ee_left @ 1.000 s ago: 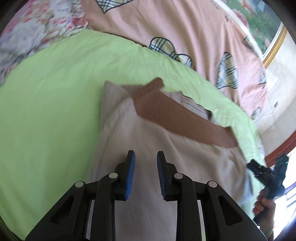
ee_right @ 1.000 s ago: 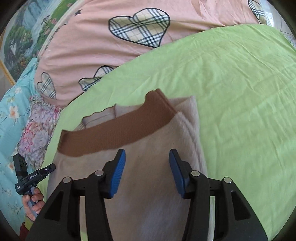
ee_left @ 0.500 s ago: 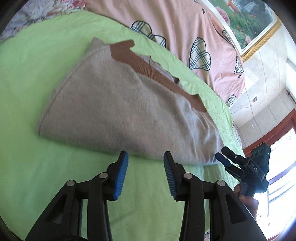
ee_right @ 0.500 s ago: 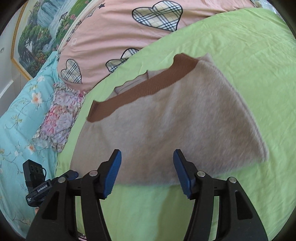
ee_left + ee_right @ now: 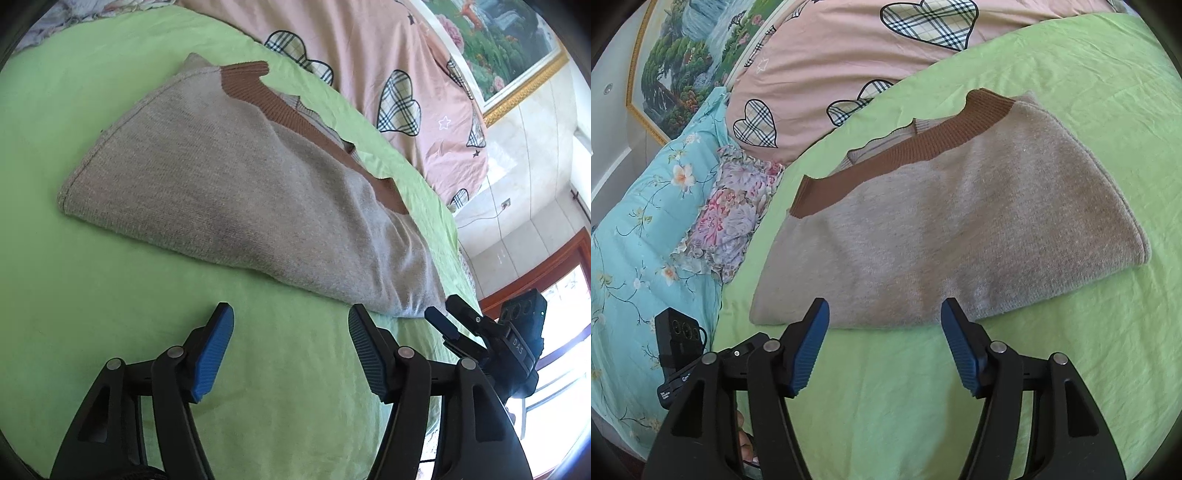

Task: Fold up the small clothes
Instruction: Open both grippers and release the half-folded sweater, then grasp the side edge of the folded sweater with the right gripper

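Pulled back off the sweater since a second ago, both grippers, from right over the knit to the bare green sheet at its near edge. Left gripper hovering over the sheet, jaws opening, nothing between the blue pads. Right gripper much the same: jaws opening, empty, tips just at the sweater's near hem, poised above it with no pinch on the cloth. Lying folded flat on the green sheet, grey-beige with a brown ribbed band along the far side and a paler layer peeking out beyond it. Behind, a pink quilt with plaid hearts; off to the left in the right wrist view, a turquoise floral cover and a ruffled flowered cloth. Framed landscape painting on the wall above. Visible low at the right of the left wrist view, the other gripper's black body and one blue tip.
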`<state>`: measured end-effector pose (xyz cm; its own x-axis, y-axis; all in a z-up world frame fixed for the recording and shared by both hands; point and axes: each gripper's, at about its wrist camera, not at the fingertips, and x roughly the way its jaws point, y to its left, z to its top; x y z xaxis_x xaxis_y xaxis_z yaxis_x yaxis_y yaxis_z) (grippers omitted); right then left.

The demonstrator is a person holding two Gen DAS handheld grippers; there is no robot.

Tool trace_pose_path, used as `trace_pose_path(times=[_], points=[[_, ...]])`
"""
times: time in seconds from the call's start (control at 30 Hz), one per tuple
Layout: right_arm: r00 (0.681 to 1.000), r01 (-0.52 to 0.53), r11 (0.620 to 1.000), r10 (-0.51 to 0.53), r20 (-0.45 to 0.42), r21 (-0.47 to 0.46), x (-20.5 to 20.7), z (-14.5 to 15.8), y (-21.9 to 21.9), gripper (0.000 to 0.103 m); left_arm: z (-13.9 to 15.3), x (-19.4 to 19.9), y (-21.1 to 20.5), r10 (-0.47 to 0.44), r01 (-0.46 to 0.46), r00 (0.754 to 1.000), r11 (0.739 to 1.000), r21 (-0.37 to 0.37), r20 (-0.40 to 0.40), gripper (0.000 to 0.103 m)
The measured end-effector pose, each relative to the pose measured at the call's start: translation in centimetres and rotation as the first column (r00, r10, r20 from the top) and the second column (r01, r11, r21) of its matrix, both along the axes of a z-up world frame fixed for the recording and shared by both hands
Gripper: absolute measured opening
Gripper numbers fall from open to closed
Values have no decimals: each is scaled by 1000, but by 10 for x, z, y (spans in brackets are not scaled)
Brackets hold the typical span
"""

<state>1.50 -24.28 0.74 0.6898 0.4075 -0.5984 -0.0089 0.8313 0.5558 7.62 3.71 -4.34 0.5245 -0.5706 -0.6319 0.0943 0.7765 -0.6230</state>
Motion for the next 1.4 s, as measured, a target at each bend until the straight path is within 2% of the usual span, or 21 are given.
trace_pose_path(times=[0.2, 0.4, 0.47, 0.5, 0.53, 0.57, 0.6, 0.7, 0.8, 0.87, 0.93, 1.03, 1.1, 1.2, 1.27, 1.4], points=[[1000, 2, 1000, -2, -3, 9, -4, 1, 0, 64, -8, 21, 22, 94, -94, 996, 995, -39, -8, 65], [1000, -13, 1000, 13, 0, 18, -4, 4, 3, 65, -13, 48, 57, 248, -248, 969, 962, -117, -10, 64], [1000, -11, 1000, 11, 1, 22, -2, 4, 1, 65, -11, 58, 59, 280, -278, 960, 957, -76, 5, 58], [1000, -9, 1000, 9, 1, 23, -2, 4, 1, 65, -10, 61, 59, 286, -285, 958, 957, -54, 13, 51], [1000, -8, 1000, 8, 2, 25, 0, 4, -1, 65, -9, 66, 57, 291, -291, 956, 956, -27, 19, 40], [1000, -7, 1000, 7, 2, 26, 2, 5, -2, 65, -8, 69, 57, 289, -288, 957, 957, -18, 23, 33], [1000, -6, 1000, 6, 2, 25, 4, 5, -3, 65, -7, 71, 57, 282, -281, 959, 960, -16, 24, 19], [1000, -1, 1000, 1, 12, 14, 11, 10, -9, 65, 7, 71, 50, 272, -275, 959, 961, 32, 75, 12], [1000, 14, 1000, -14, 28, 5, 21, 16, -22, 65, 36, 65, 27, 207, -226, 963, 969, 102, 172, 9], [999, 22, 1000, -22, 31, 1, 28, 20, -33, 65, 58, 63, 3, 127, -165, 962, 976, 145, 241, 9], [999, 23, 1000, -23, 28, 12, 36, 22, -42, 65, 74, 62, -29, 34, -94, 955, 976, 195, 293, 8], [1000, 11, 999, -11, 16, 34, 51, 25, -56, 65, 82, 62, -78, -109, 28, 937, 971, 239, 333, 8], [1000, -9, 998, 9, 7, 68, 63, 26, -64, 65, 78, 62, -104, -178, 95, 928, 962, 254, 327, 8], [996, -78, 984, 82, -23, 159, 86, 22, -72, 67, 55, 68, -139, -261, 179, 926, 940, 292, 272, 8], [992, -107, 976, 119, -51, 190, 100, 16, -72, 73, 42, 69, -148, -286, 209, 928, 930, 303, 237, 7], [977, -166, 967, 188, -102, 192, 131, 2, -55, 74, 34, 67, -143, -288, 215, 930, 931, 296, 229, 7]])
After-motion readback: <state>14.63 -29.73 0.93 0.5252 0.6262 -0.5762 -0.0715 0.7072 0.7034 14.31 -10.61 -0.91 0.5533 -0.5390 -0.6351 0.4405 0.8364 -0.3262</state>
